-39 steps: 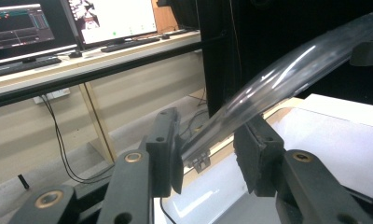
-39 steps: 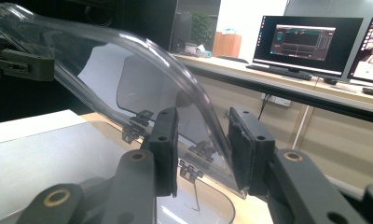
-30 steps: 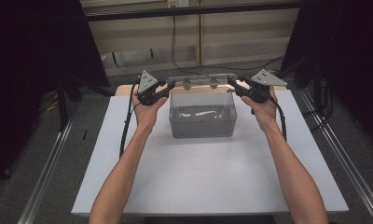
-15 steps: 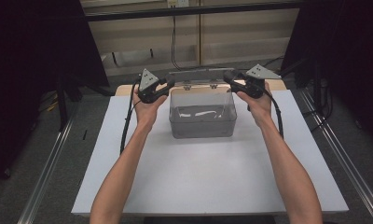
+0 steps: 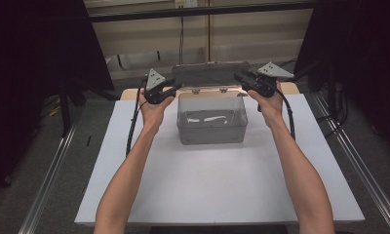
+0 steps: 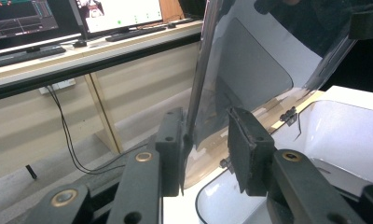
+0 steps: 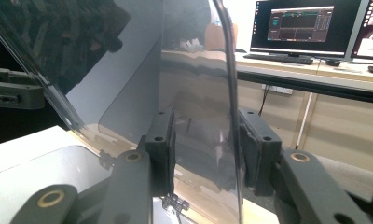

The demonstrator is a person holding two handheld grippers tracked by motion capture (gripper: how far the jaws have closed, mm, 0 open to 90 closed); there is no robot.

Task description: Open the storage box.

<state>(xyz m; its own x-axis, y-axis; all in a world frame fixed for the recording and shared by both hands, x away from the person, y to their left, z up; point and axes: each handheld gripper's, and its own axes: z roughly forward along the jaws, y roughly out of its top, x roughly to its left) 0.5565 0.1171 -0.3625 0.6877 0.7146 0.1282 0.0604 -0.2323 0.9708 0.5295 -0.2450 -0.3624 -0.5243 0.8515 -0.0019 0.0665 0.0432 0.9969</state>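
Stood in the upper middle of the high view, on the flat white table (image 5: 222, 190): a clear rectangular plastic box (image 5: 211, 129), open at the top. Showed nothing but pale streaks on its bottom; could not tell whether something lay there or light glanced off the plastic. Carried a smoke-tinted transparent plastic lid (image 5: 210, 74), joined to the far rim by small metal hinges (image 5: 196, 90) and raised nearly upright, just above the frame's centre.

Gripped at both ends, that lid. At the left end, the left gripper (image 5: 176, 87), with its fingers (image 6: 173, 149) pinched on the lid's side edge, low in the middle of the left gripper view, and the box's pale inside at lower right. At the right end, the right gripper (image 5: 238, 78), with its fingers (image 7: 257, 149) just then closing further on the lid's other side edge, held between them at bottom centre of the right gripper view.
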